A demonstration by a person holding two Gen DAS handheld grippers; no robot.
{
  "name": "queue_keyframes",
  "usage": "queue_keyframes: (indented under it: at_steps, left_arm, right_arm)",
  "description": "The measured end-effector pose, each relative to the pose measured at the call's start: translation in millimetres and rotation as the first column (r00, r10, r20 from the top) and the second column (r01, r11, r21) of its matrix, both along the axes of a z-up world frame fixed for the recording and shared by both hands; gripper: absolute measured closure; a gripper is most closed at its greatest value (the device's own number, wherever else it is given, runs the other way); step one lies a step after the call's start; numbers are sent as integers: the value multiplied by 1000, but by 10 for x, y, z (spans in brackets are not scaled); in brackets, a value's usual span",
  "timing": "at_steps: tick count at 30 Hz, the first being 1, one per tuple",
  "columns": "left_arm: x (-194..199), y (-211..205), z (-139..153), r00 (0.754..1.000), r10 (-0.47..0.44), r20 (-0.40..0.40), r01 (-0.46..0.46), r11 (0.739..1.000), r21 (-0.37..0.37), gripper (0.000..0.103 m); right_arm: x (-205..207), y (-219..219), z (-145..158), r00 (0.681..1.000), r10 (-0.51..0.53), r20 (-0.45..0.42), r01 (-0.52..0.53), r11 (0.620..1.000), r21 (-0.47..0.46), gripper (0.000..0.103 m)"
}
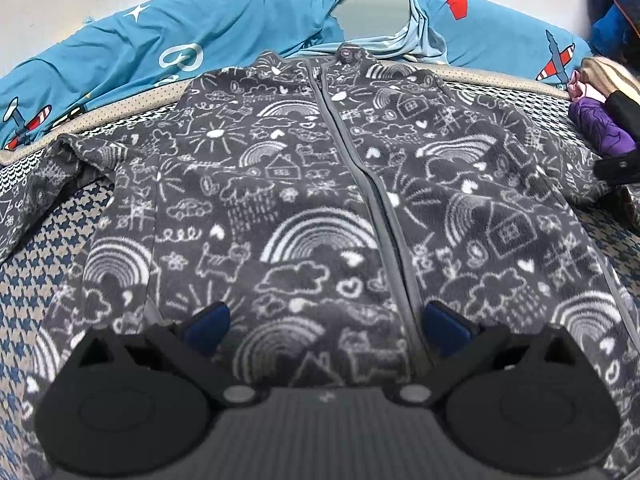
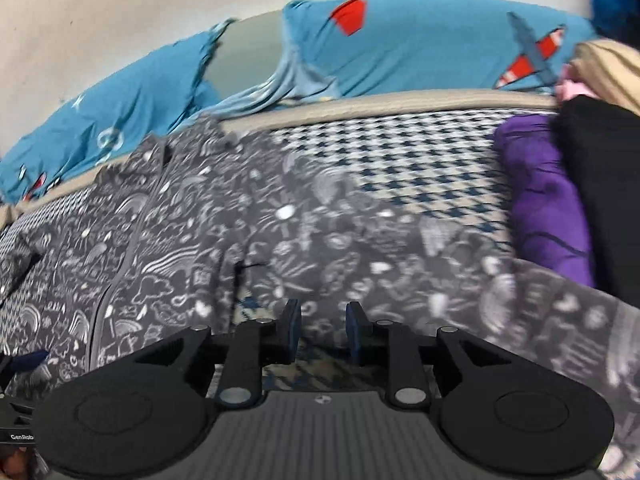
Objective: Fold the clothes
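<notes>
A grey fleece zip jacket (image 1: 320, 200) printed with white doodles lies front up and spread flat on a houndstooth mattress (image 1: 52, 248). My left gripper (image 1: 326, 326) hovers over its lower hem beside the zip, with the jaws wide open and nothing held. In the blurred right wrist view the jacket (image 2: 192, 248) lies to the left and its sleeve (image 2: 400, 264) stretches right across the mattress (image 2: 400, 152). My right gripper (image 2: 323, 322) is just above that sleeve. A narrow gap shows between its blue pads (image 2: 294, 320), and they press on no fabric.
Blue bedding (image 1: 200, 28) with planes and stars is bunched along the far edge against a pale wall. At the right sit a purple garment (image 2: 548, 200), a black one (image 2: 604, 192) and a beige striped piece (image 1: 608, 76).
</notes>
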State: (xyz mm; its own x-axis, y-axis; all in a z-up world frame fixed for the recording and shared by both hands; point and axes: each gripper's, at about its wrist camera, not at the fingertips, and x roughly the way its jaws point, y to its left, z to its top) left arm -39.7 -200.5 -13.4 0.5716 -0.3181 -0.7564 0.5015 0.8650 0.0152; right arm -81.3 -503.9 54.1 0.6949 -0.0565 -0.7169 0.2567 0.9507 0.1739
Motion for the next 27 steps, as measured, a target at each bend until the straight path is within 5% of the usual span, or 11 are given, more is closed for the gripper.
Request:
queue_keyframes:
  at_steps: [18, 27]
  left_arm:
    - [-35, 27, 3, 1000, -4, 4, 4, 1000, -2, 0]
    - [-43, 30, 10, 1000, 0, 2, 0, 1000, 1, 0]
  right_arm:
    - [-975, -586, 137, 962, -270, 22, 270, 963, 15, 72]
    - [-1349, -1027, 82, 891, -453, 21, 451, 890, 62, 70]
